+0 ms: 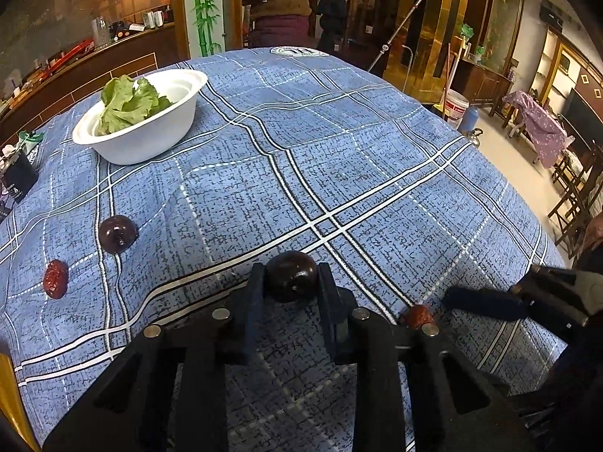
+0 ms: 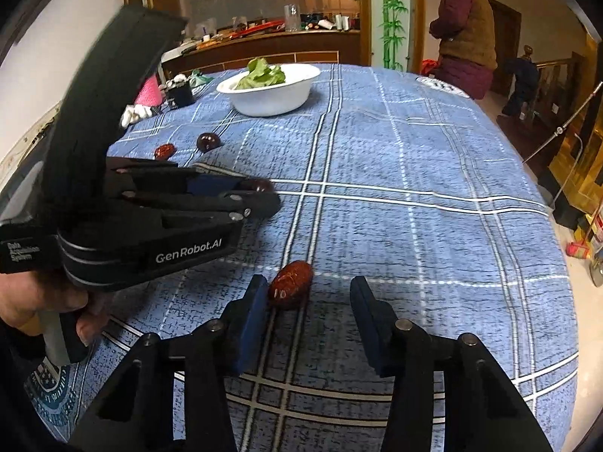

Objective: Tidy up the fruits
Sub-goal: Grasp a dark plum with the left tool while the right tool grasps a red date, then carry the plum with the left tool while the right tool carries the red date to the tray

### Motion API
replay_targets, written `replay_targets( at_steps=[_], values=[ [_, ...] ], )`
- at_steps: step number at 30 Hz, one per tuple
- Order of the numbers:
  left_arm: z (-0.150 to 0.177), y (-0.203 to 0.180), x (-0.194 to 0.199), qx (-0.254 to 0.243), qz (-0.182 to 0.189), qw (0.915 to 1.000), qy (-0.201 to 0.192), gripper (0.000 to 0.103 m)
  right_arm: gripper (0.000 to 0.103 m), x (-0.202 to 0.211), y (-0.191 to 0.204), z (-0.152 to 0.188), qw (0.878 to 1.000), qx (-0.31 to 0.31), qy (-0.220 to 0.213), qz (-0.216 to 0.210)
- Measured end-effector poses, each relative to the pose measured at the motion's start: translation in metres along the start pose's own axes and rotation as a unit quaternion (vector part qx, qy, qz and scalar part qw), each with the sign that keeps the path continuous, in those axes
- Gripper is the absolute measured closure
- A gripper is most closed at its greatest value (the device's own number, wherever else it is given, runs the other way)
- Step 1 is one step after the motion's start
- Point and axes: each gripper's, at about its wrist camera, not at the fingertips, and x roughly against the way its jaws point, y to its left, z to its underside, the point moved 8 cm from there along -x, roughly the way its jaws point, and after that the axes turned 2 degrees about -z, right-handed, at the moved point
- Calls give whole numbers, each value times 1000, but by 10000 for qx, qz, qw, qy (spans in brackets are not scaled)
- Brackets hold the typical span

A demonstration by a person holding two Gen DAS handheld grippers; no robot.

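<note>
My left gripper (image 1: 290, 282) is shut on a dark round fruit (image 1: 291, 277) that rests on the blue checked tablecloth (image 1: 339, 158). The right wrist view shows this gripper (image 2: 265, 197) from the side with the fruit (image 2: 260, 185) at its tip. My right gripper (image 2: 307, 297) is open around a wrinkled red date (image 2: 290, 284); the date lies against the left finger (image 2: 254, 301), and the right finger stands apart. Further left lie a second dark fruit (image 1: 117, 233) and another red date (image 1: 55, 278). A white bowl (image 1: 150, 147) holds lettuce.
A black box (image 1: 17, 179) and small clutter sit at the table's far left edge. The table drops off to the floor on the right. A person (image 2: 465, 34) stands beyond the far edge, beside a wooden counter (image 2: 264, 49).
</note>
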Motion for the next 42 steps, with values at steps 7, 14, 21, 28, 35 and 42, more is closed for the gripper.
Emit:
replay_targets(
  at_steps=[7, 14, 21, 28, 35, 42],
  values=[
    [-3, 5, 9, 103, -10, 9999, -111, 80, 80, -6, 14, -1, 9998, 171, 83, -100],
    [-1, 10, 10, 201, -18, 9997, -111, 80, 78, -10, 4, -8, 9999, -67, 111, -98],
    [1, 14, 13, 296, -61, 9994, -137, 80, 79, -13, 4, -12, 9999, -25, 89, -70],
    [11, 22, 32, 589, -184, 9979, -205, 80, 79, -4, 5, -14, 10000, 4, -34, -12],
    [32, 41, 80, 1008, -556, 9926, -399, 80, 80, 23, 34, -18, 9992, 155, -326, -141],
    [73, 78, 138, 1605, -1205, 9784, -504, 80, 80, 44, 90, -21, 9968, 440, -527, -398]
  ],
)
